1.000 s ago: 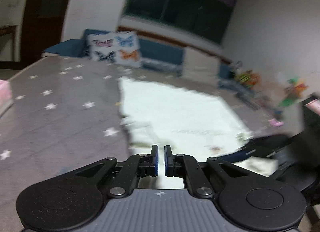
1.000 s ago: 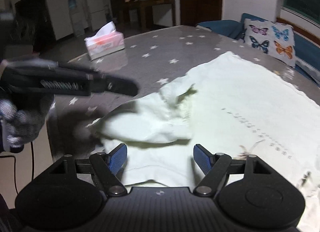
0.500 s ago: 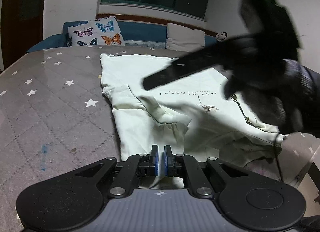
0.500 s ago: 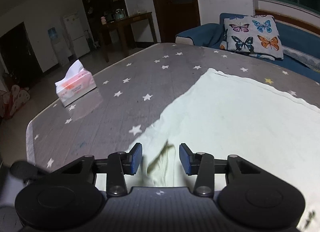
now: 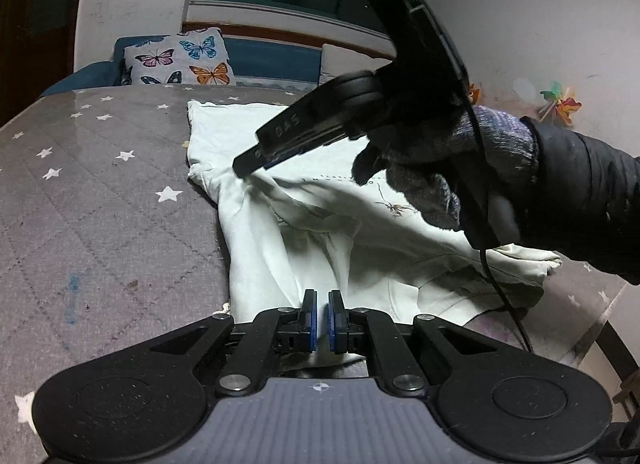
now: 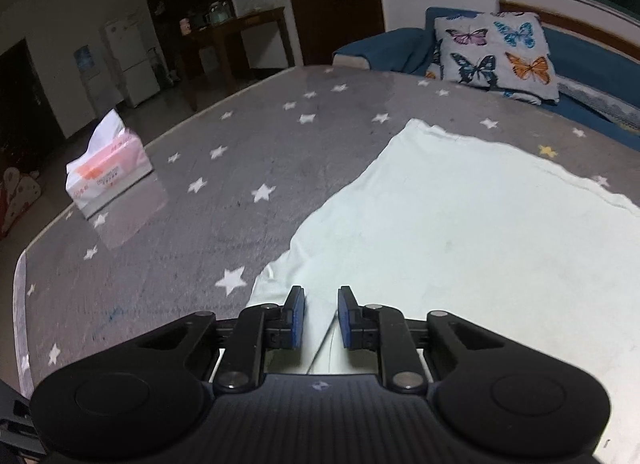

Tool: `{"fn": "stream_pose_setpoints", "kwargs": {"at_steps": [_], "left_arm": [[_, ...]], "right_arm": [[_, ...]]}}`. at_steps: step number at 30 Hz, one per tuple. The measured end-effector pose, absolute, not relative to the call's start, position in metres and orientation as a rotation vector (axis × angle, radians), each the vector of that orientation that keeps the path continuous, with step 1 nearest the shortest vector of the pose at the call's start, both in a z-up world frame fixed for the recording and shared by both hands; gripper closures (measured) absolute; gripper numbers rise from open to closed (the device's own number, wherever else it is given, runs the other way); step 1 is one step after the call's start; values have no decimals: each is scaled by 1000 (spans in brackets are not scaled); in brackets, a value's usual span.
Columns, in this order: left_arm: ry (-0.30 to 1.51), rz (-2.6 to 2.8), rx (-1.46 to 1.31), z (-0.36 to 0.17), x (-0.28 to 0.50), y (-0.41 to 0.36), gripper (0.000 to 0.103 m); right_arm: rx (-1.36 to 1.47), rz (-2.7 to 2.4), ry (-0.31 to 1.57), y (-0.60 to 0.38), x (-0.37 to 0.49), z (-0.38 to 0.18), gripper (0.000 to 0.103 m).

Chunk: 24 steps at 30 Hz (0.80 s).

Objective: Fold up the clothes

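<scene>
1. Pale cotton, a white shirt lies spread across the star-print table, reaching toward its far edge by the butterfly pillow.
2. Your left gripper is clenched on the shirt's near hem.
3. Your right gripper is closing, with a fold of the shirt's left edge between its jaws.

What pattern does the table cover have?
The table cover is grey with white stars, clearest in the right wrist view.

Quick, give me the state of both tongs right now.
Left tongs: shut, at the near edge of the pale shirt; whether they pinch it cannot be told.
Right tongs: closing, shirt fabric between the jaws, not yet clamped.
</scene>
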<state>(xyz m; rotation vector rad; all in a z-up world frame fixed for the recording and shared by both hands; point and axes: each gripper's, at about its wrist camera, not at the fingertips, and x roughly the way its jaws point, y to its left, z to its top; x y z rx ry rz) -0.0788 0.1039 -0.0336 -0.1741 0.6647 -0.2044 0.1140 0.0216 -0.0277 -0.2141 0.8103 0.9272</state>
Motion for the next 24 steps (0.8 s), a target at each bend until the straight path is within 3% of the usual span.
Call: {"fn": "stream_pose_setpoints", "kwargs": {"at_steps": [4, 7, 8, 17, 20, 22, 24], "left_arm": [[619, -164, -180, -22, -86, 111, 94], [585, -89, -202, -15, -89, 122, 76], [583, -67, -207, -15, -87, 126, 76], [644, -74, -232, -27, -82, 127, 74], [648, -77, -239, -30, -86, 124, 79], [643, -82, -245, -28, -89, 125, 87], [639, -87, -252, -26, -92, 125, 88]], "right_arm": [[-232, 928, 754, 21, 108, -16, 84], [-262, 964, 725, 28, 102, -11, 84], [-271, 984, 721, 32, 101, -10, 84], [-411, 1045, 735, 74, 90, -33, 84], [-435, 1039, 734, 79, 89, -38, 84], [-421, 1039, 734, 78, 89, -38, 95], [-382, 1054, 745, 75, 89, -37, 95]]}}
